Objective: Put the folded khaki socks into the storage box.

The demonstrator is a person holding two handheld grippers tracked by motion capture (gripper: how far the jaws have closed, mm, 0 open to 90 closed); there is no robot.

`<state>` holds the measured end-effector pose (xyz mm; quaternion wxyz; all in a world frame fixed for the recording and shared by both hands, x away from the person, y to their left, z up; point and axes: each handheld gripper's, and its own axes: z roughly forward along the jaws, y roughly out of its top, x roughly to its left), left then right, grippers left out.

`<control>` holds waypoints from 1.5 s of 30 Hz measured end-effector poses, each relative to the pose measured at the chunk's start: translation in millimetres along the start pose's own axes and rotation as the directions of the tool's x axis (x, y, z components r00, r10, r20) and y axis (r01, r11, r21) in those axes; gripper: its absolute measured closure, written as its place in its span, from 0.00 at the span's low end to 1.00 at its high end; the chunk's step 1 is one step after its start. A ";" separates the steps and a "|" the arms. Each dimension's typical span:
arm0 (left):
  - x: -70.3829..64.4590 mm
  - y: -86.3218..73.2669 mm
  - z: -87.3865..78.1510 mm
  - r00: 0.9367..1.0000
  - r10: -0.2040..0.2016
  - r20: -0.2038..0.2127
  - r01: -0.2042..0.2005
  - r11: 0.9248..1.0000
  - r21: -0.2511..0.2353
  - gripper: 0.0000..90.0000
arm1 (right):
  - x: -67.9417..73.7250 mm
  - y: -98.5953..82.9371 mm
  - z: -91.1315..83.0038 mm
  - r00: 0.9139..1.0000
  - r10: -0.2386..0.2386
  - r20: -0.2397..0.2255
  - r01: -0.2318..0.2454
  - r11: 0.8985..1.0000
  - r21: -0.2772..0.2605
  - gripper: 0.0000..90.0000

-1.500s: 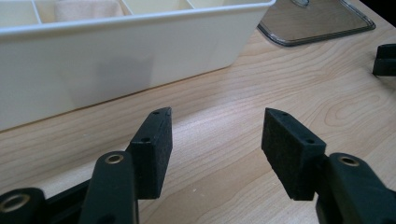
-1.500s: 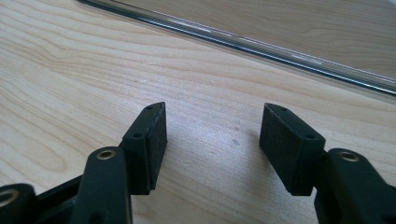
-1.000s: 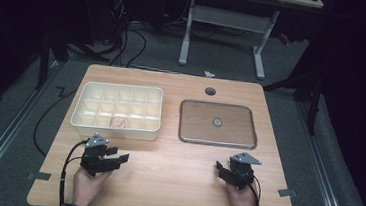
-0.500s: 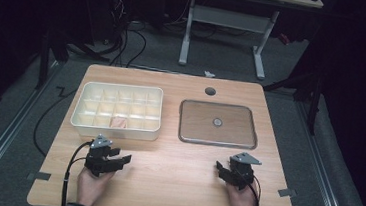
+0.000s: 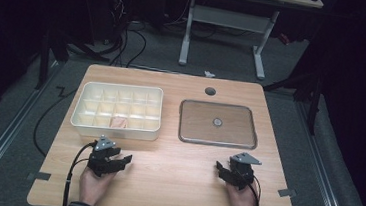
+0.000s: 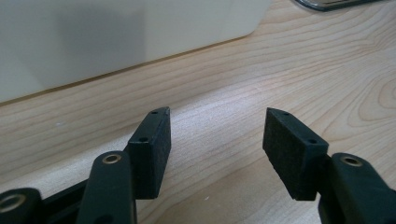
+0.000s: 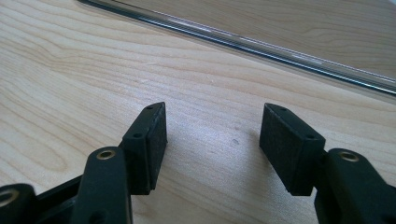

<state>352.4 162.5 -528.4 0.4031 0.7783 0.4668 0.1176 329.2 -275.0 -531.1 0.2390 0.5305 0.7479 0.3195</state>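
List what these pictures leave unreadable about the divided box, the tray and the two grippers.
- Pinkish item in the divided box: too small in the high view to identify.
- Box interior: hidden by its own wall in the left gripper view.
- Tray: cut off by the frame edge in the right gripper view; its small centre mark is unclear.

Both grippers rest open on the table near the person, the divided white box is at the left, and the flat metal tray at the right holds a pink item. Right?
Not quite: the pink item lies in the white box, as the high view shows; the metal tray does not hold it.
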 end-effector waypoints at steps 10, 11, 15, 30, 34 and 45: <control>-3.0 -0.7 7.0 1.000 0.013 -0.021 -0.013 1.000 -0.004 0.47 | 0.0 0.0 0.0 1.000 0.000 -0.001 0.000 1.000 0.000 0.46; -3.0 -0.6 7.4 1.000 0.011 -0.021 -0.011 1.000 -0.006 0.47 | 0.0 0.0 0.0 1.000 0.000 0.000 0.000 1.000 0.000 0.46; -4.5 -1.5 8.4 0.999 0.025 -0.035 -0.025 1.000 -0.013 0.47 | 0.0 0.0 0.0 1.000 0.000 -0.001 0.000 1.000 0.000 0.46; -15.7 -4.2 11.6 0.991 0.092 -0.093 -0.093 0.996 -0.008 0.40 | 0.2 0.0 0.1 1.000 -0.001 0.001 0.001 1.000 0.000 0.46; -17.3 -4.3 12.1 0.990 0.102 -0.101 -0.103 0.995 -0.004 0.39 | 0.2 0.0 0.1 1.000 -0.001 0.001 0.001 1.000 0.000 0.46; -16.7 -4.4 11.8 0.991 0.095 -0.098 -0.096 0.995 -0.006 0.39 | 0.1 0.0 0.1 1.000 -0.001 -0.001 0.001 1.000 0.000 0.46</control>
